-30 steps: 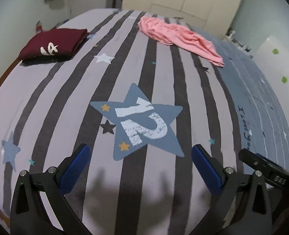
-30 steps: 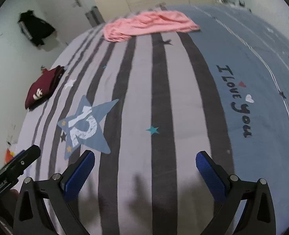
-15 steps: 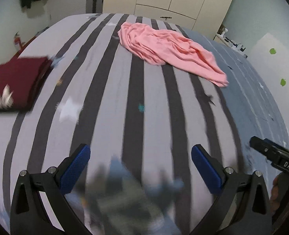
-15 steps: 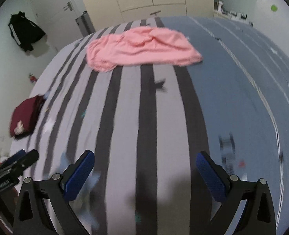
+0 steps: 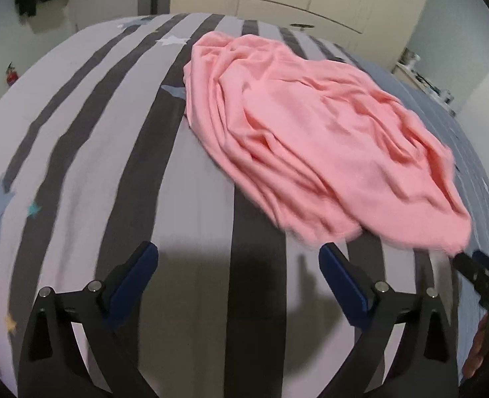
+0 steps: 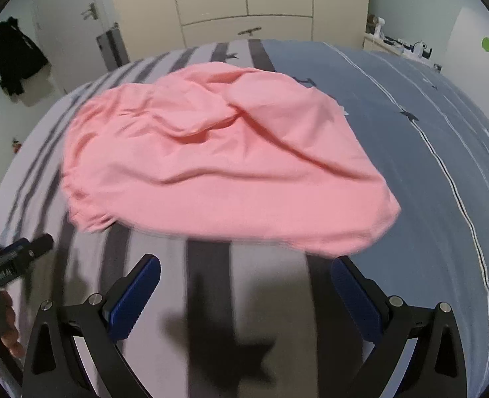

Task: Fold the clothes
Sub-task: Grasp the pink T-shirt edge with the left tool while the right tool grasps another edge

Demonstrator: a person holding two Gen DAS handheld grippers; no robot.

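Both grippers, left (image 5: 238, 265) and right (image 6: 244, 273), now near the pink garment (image 5: 311, 139): left narrowing, right spread, empty; next, pinch its near edge.

No words or numbers can be read here. The black device (image 6: 4, 270) left of the right gripper's fingers carries pale lettering, too blurred to make out.

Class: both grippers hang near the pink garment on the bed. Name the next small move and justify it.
Probably lower both onto the garment's near edge: the pink garment lies crumpled and unheld, the left gripper, jaws closing slightly, and right gripper are empty just short of it.
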